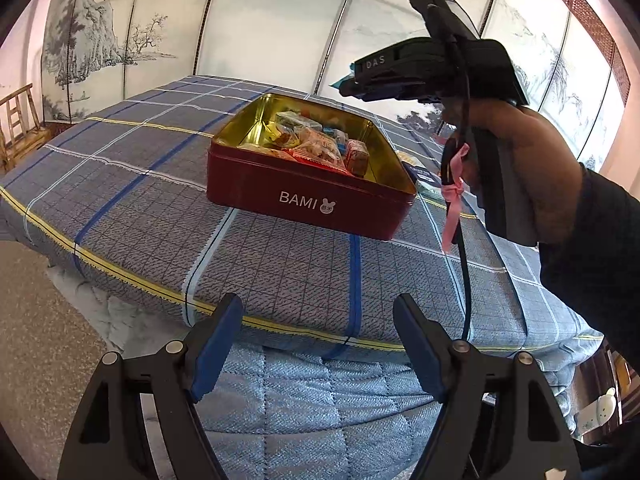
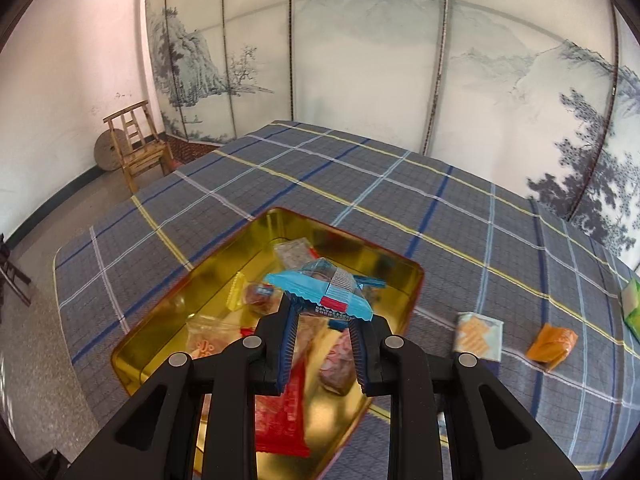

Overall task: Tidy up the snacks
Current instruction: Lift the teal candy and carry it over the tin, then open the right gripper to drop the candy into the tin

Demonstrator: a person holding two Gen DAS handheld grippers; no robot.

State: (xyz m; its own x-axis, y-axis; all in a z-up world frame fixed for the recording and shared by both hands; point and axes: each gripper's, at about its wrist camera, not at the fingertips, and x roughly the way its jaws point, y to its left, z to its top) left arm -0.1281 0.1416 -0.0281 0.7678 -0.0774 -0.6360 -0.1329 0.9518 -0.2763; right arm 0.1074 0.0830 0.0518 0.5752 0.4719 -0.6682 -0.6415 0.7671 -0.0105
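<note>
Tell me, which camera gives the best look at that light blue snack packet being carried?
The right wrist view: the blue packet fills the middle, pinched in the right gripper above the tin. The left wrist view shows only its tip poking past that gripper from the side.

Left wrist view: low, near the bed's [image 1: 132, 216] front edge, facing across it toward the screen [image 1: 272, 20]; the tin [image 1: 304, 196] sits mid-distance, seen from its side, with the right gripper [image 1: 344, 82] above it to the right.

Right wrist view: high, close over the tin [image 2: 152, 320], angled down and forward toward the screen [image 2: 360, 60] and the chair [image 2: 138, 144].

Shared: tin, plaid bed, painted screen, chair [image 1: 16, 124] at far left.
</note>
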